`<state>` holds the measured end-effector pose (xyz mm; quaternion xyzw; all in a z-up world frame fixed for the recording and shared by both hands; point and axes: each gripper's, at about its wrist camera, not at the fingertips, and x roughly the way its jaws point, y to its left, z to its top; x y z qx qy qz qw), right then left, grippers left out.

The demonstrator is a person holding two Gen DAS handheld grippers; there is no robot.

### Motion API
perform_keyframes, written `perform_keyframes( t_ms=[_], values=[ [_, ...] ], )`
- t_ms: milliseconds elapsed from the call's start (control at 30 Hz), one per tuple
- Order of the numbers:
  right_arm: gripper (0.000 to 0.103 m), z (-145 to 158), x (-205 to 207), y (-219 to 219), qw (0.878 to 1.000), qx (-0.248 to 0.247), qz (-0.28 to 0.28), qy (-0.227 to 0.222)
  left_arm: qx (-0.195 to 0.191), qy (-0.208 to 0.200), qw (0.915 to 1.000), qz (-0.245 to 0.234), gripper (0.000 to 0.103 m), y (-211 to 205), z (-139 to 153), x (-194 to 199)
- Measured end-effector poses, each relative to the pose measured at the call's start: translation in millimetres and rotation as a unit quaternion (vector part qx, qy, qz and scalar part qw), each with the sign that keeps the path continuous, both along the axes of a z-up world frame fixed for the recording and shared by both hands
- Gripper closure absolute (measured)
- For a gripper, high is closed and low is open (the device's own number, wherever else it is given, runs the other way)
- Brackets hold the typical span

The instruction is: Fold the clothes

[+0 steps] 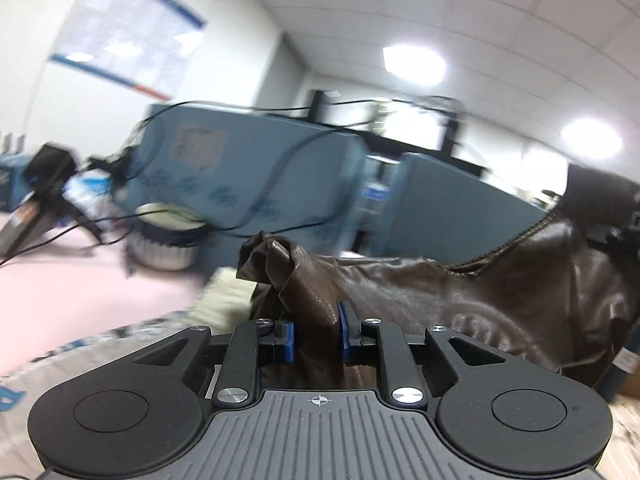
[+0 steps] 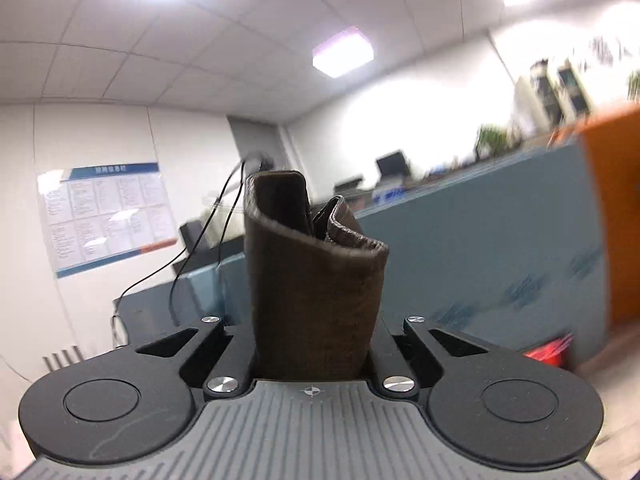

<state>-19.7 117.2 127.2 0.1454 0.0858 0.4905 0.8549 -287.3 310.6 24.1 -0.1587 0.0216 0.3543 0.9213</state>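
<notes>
A dark brown leather-like jacket (image 1: 460,292) hangs lifted in the air in the left wrist view, stretched to the right where the other gripper (image 1: 616,232) holds it. My left gripper (image 1: 318,336) is shut on a bunched fold of the jacket between its blue pads (image 1: 346,328). In the right wrist view my right gripper (image 2: 314,344) is shut on a ribbed brown edge of the jacket (image 2: 312,280), which stands up and hides the fingertips.
A pink surface (image 1: 72,292) lies below left, with a round white and blue container (image 1: 168,236), black cables and a dark device (image 1: 48,168). Blue partitions (image 1: 256,168) stand behind. A cream cloth (image 1: 228,300) lies near the jacket. An orange panel (image 2: 612,216) is at right.
</notes>
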Motion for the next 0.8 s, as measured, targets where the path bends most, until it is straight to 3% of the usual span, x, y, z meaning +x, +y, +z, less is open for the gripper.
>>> perform_keyframes(
  t_ms=[133,300,400,500,567,600,633,700,800],
  values=[
    [0.097,-8.9,11.5,-56.3,0.999,-0.032,-0.040,-0.001,-0.007,0.018,0.9974,-0.070,0.085,-20.9,-1.8,26.8],
    [0.097,-34.4,36.1,-128.4,0.990,-0.097,-0.097,0.031,-0.037,0.082,0.9837,-0.156,0.084,-39.1,-17.7,67.3],
    [0.097,-60.1,53.8,-163.0,0.979,-0.148,-0.120,0.076,-0.054,0.136,0.9706,-0.191,0.084,-47.9,-27.1,82.8],
    [0.095,-93.2,62.9,-188.1,0.965,-0.193,-0.128,0.122,-0.045,0.170,0.9662,-0.188,0.081,-53.5,-33.6,87.5],
    [0.088,-112.1,65.3,-199.6,0.958,-0.205,-0.128,0.155,-0.047,0.175,0.9666,-0.182,0.077,-53.8,-34.8,83.2],
    [0.078,-120.3,65.7,-205.1,0.955,-0.207,-0.131,0.169,-0.046,0.177,0.9668,-0.179,0.068,-53.6,-35.3,80.3],
    [0.059,-125.7,65.1,-211.5,0.952,-0.211,-0.138,0.175,-0.046,0.178,0.9677,-0.173,0.053,-54.8,-35.9,76.7],
    [0.044,-130.8,62.7,-219.5,0.946,-0.229,-0.165,0.161,-0.046,0.167,0.9729,-0.153,0.030,-55.3,-35.1,66.3],
    [0.030,-130.0,60.6,-239.3,0.938,-0.250,-0.198,0.133,-0.041,0.139,0.9802,-0.135,0.018,-48.1,-26.0,56.2]
  ],
)
